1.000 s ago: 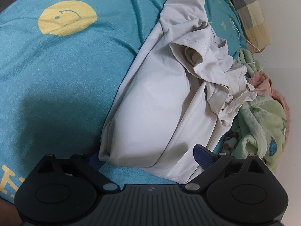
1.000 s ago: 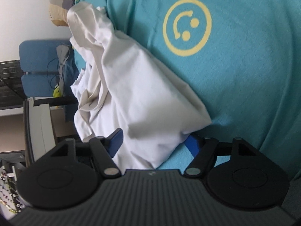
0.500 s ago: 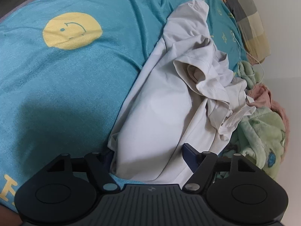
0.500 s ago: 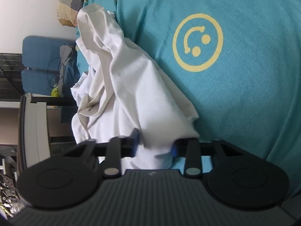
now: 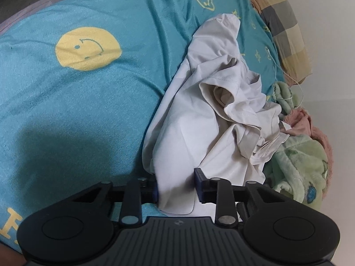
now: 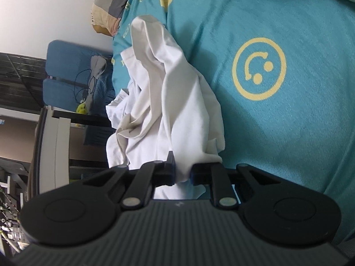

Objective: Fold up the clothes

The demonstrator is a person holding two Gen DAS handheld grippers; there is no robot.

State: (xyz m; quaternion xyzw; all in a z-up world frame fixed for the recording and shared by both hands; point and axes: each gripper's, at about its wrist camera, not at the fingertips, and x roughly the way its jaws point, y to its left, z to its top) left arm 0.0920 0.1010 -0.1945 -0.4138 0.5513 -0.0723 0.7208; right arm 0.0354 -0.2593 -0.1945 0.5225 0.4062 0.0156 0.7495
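Two claws, one white shirt, and both have bitten in! A second ago the left claw stood wide open around the near hem; half a second ago it was narrowing; now its blue pads pinch a bunched fold of cloth, the gap between them filled by fabric. Same story on the right: the right claw was spread wide either side of the near corner, and now it is drawn in tight on a wad of white cloth. The bed also looks farther off in both views than it did, so the claws seem to be coming up with the shirt.

What that means: by my reading the grab is made at two points of the near edge, and the shirt is ready to be lifted and spread out. It is not folded as it lies, crumpled in a long heap on the teal bedsheet, a sleeve or collar part rucked up in the middle.

Outward now: a yellow smiley face is printed on the sheet to one side, a fluffy green blanket lies just beside the shirt's far edge, and a checked pillow sits at the head.

Containers? None in view; nothing here holds anything.
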